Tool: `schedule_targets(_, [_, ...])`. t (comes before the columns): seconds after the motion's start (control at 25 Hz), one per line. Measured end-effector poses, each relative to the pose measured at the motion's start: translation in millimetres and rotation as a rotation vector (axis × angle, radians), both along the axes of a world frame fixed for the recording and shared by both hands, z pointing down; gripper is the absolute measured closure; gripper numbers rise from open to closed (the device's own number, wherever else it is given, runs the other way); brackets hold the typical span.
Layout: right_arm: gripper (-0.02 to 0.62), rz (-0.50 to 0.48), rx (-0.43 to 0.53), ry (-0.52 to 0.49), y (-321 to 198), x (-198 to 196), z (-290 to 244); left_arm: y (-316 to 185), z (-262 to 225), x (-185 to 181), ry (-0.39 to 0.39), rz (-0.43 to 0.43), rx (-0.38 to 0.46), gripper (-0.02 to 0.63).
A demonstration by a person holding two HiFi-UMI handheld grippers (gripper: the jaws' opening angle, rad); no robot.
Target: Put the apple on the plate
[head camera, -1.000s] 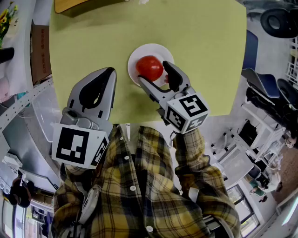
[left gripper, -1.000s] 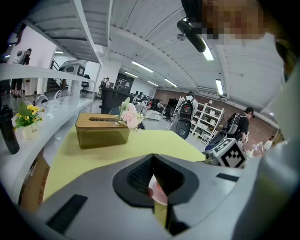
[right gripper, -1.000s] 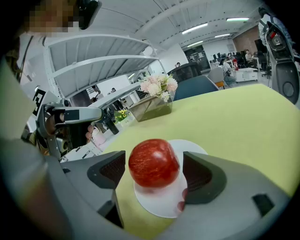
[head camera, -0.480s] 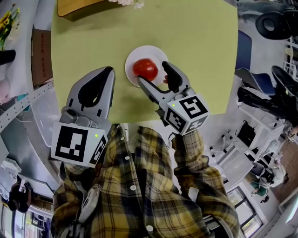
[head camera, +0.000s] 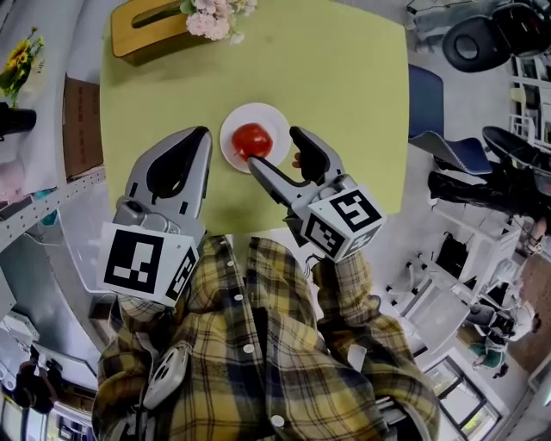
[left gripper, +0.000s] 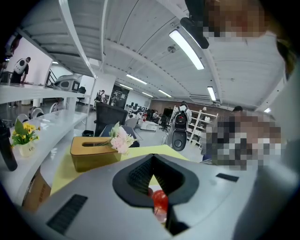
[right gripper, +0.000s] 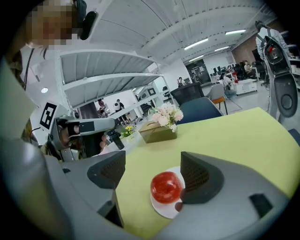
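The red apple [head camera: 251, 139] sits upright in the middle of the small white plate [head camera: 278, 121], near the centre of the yellow-green table [head camera: 344, 95], so the placing looks done. The right gripper [head camera: 274, 146] hovers at about 5 o'clock from the plate with its jaws spread wide. In the right gripper view the apple shows in the gap between them but touches neither pad, which suggests the spread is there to clear the fruit without nudging it off. The left gripper [head camera: 201, 136] hangs at about 8 o'clock from the plate, over the table's near edge. Its jaws are pressed together on nothing, probably kept out of the way since one tool is enough for this job. A wooden tissue box [head camera: 142, 19] with pale flowers [head camera: 211, 17] stands well apart at 11 o'clock, clear of any path back from the plate.
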State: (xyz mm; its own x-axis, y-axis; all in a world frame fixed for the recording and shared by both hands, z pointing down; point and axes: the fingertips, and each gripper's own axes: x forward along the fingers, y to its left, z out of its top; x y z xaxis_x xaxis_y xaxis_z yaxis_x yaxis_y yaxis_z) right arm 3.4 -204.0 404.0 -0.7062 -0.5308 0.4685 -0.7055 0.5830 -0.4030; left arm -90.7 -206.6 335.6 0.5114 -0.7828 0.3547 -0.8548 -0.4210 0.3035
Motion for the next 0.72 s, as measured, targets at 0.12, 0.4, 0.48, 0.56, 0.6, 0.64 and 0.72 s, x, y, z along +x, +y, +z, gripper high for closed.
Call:
schedule_targets(0.12, [0.233, 0.001, 0.037, -0.054, 3, 6, -31, 4, -24, 7, -0.008, -0.005, 0.036, 0.600])
schedule_targets(0.4, [0.235, -0.030, 0.123, -0.147, 2, -15, -92, 2, -61, -1, -0.025, -0.020, 0.106, 0.600])
schedule_targets(0.48, [0.235, -0.049, 0.146, -0.174, 4, -19, -111, 3, -74, 2, -0.025, -0.018, 0.128, 0.600])
schedule_targets(0.56, [0.235, -0.066, 0.169, -0.190, 8, -21, -128, 6, -86, 6, -0.022, -0.012, 0.147, 0.600])
schedule_targets(0.6, [0.235, -0.074, 0.182, -0.194, 10, -22, -136, 8, -91, 8, -0.019, -0.007, 0.155, 0.600])
schedule_targets(0.64, [0.243, -0.082, 0.193, -0.198, 13, -22, -143, 10, -96, 11, -0.016, -0.001, 0.160, 0.600])
schedule_targets(0.72, [0.258, -0.095, 0.213, -0.207, 18, -22, -156, 14, -102, 16, -0.013, 0.010, 0.168, 0.600])
